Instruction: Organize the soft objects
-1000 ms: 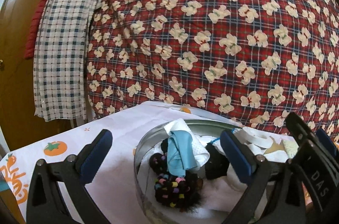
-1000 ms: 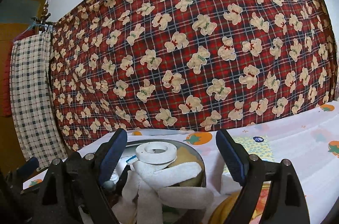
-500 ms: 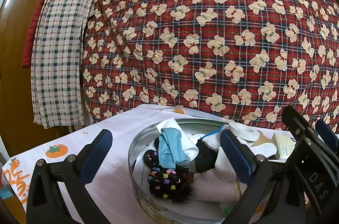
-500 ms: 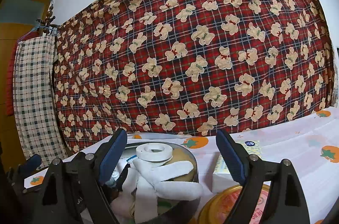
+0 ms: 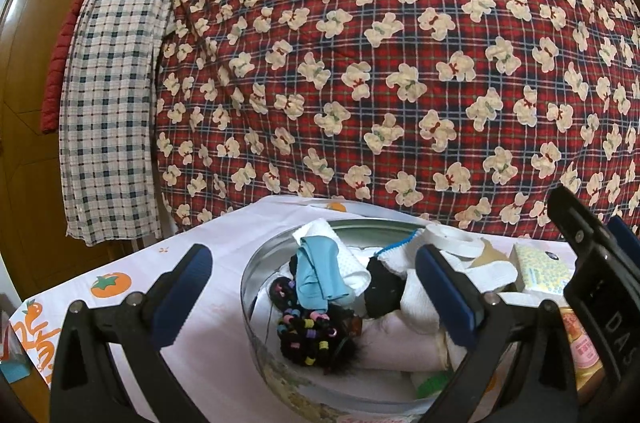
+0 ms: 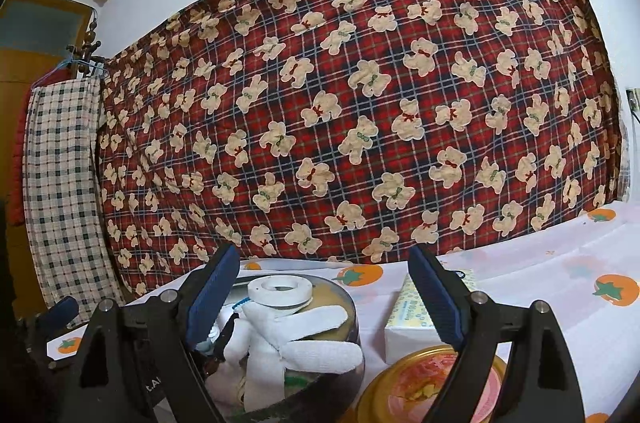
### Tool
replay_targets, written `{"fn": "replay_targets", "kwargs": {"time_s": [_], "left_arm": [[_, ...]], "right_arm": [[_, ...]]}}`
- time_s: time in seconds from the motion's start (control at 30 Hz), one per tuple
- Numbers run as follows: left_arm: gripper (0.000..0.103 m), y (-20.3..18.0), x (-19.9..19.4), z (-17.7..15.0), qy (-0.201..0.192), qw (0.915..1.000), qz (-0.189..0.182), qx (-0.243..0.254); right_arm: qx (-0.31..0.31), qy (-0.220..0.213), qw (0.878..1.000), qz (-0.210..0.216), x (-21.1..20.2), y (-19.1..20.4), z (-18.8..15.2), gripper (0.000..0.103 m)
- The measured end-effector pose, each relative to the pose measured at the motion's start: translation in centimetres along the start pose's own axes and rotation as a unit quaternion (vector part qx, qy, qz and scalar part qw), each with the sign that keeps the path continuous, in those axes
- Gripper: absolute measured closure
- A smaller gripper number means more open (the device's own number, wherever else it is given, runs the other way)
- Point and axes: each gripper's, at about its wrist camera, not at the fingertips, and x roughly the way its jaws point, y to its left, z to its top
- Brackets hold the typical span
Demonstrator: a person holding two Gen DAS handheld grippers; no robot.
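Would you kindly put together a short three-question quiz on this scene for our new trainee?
1. True or false: the left gripper is shut on the blue cloth.
2. Which item sits highest on the pile in the round metal tin? A) white tape roll B) beaded black hair ties C) tissue pack
3. Fill in: the tablecloth is printed with orange ____.

Key
1. False; both grippers stand open and hold nothing, the right gripper included.
2. A
3. Persimmon-like fruit.
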Motion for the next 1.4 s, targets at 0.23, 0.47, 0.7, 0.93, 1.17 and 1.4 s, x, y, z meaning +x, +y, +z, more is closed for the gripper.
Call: {"fn": "replay_targets", "kwargs": {"time_s": [0.23, 0.47, 0.7, 0.93, 1.17, 1.4], "left_arm": [[0.000, 0.0, -0.1, 0.0, 0.000, 1.0000, 0.000, 0.000], [0.000, 0.0, -0.6, 0.1, -0.009, 1.0000, -0.002, -0.002], [0.000, -0.3, -1.1, 0.4, -0.014, 0.9999, -0.002, -0.001], [0.000, -0.5, -1.3, 0.4, -0.016, 0.9999, -0.003, 0.000], [0.000, -1.0, -1.3, 0.7, -0.020, 0.9998, -0.005, 0.006], [0.000, -0.9, -1.4, 0.5, -0.020, 0.9998, -0.005, 0.006]], "right_arm": [[0.001, -0.001, 1.000, -0.001, -0.1, -0.1, 0.0, 0.015], [0.002, -0.002, 1.000, -0.002, -0.2, -0.4, 0.0, 0.014], [0.001, -0.011, 1.000, -0.013, -1.0, -1.1, 0.1, 0.014], [-0.001, -0.017, 1.000, -0.017, -1.4, -1.0, 0.3, 0.014], [0.003, -0.015, 1.000, -0.020, -1.5, -1.2, 0.3, 0.014], [0.007, -0.014, 1.000, -0.024, -1.6, -1.5, 0.2, 0.014]]}}
